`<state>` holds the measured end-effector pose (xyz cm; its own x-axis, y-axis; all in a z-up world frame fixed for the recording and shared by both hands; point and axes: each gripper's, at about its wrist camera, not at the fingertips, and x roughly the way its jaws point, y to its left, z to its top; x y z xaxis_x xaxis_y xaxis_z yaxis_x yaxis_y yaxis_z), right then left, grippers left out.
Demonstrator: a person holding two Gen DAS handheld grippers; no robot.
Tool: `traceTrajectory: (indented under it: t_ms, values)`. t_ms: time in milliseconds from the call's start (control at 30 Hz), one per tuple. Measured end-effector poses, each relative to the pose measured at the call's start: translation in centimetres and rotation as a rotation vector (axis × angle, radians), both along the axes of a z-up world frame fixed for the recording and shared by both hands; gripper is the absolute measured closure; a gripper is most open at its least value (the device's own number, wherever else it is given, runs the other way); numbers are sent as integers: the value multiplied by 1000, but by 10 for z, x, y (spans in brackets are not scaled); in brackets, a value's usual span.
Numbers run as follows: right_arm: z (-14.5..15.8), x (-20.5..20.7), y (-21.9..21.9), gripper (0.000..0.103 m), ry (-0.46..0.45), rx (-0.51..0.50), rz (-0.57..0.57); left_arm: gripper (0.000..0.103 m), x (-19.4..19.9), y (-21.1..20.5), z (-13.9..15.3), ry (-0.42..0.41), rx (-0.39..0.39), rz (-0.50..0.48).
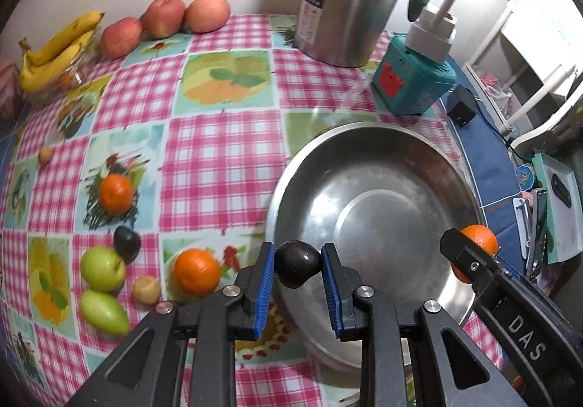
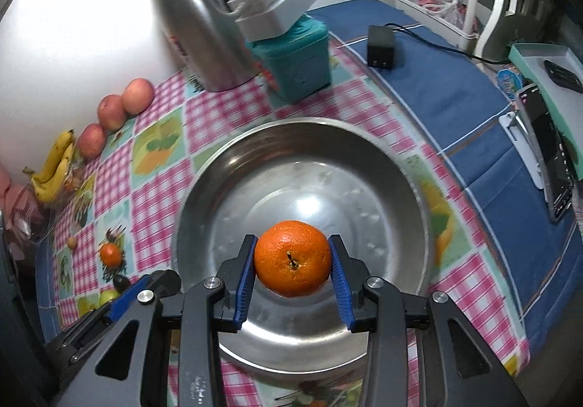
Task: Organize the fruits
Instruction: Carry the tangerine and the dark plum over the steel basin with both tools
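Note:
My left gripper (image 1: 298,270) is shut on a dark plum (image 1: 297,267), held over the near left rim of a wide steel bowl (image 1: 419,166). In the right wrist view my right gripper (image 2: 292,270) is shut on an orange tangerine (image 2: 292,257), hanging above the bowl's (image 2: 226,188) bare inside. That tangerine (image 1: 482,239) also shows behind the right gripper's finger at the bowl's right side. Loose on the checked cloth to the left lie two tangerines (image 1: 116,194) (image 1: 197,271), another dark plum (image 1: 126,243), two green fruits (image 1: 102,268) and two small pale fruits (image 1: 146,290).
Bananas (image 1: 54,50) and three apples (image 1: 160,19) line the wall at the back left. A steel thermos jug (image 1: 349,2) and a teal box (image 1: 415,79) with a white device on top stand behind the bowl. A charger (image 2: 380,46), phone and trays lie on the blue cloth at right.

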<state>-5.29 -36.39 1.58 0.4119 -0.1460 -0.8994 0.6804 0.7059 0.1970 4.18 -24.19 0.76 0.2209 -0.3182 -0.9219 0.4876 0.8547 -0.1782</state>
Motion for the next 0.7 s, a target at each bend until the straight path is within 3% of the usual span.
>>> traceTrajectory:
  t_ms: [700]
  values:
    - [-28, -7, -30, 62, 112, 31, -57, 75, -6, -29, -30, 38, 53, -10]
